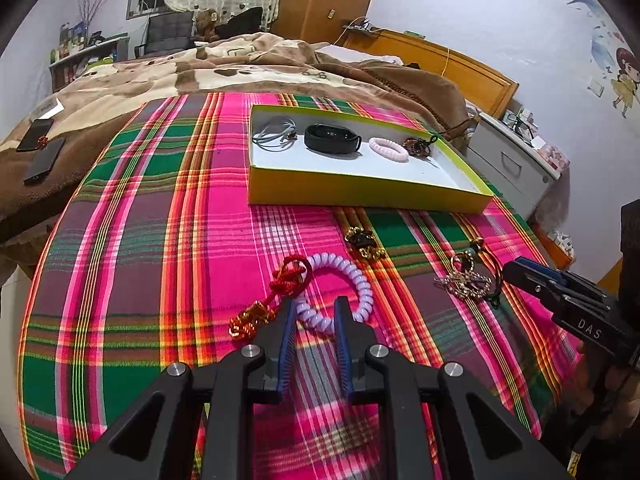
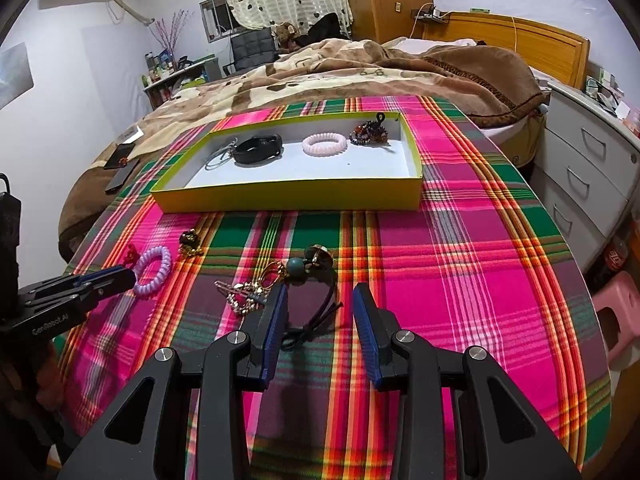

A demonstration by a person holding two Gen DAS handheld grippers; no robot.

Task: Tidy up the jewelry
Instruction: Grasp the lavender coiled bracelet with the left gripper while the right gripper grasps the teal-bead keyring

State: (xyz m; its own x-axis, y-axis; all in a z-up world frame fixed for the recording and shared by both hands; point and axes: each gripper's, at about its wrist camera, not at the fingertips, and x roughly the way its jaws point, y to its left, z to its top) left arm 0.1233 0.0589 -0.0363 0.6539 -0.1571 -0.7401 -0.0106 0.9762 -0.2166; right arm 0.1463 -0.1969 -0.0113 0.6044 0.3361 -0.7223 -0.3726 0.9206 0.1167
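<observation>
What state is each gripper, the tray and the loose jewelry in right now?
left gripper: open, straddling the purple coil tie
right gripper: open, empty, over the dark cord
yellow tray: open, four pieces inside
red knot charm: on cloth, outside tray

- The left gripper point(image 1: 314, 312) sits low and points forward, its blue-padded fingers point(image 1: 286, 344) parted by a narrow gap.
- The right gripper point(image 2: 320, 300) is also low and level, its fingers point(image 2: 370, 332) spread wide apart with nothing gripped between them.
</observation>
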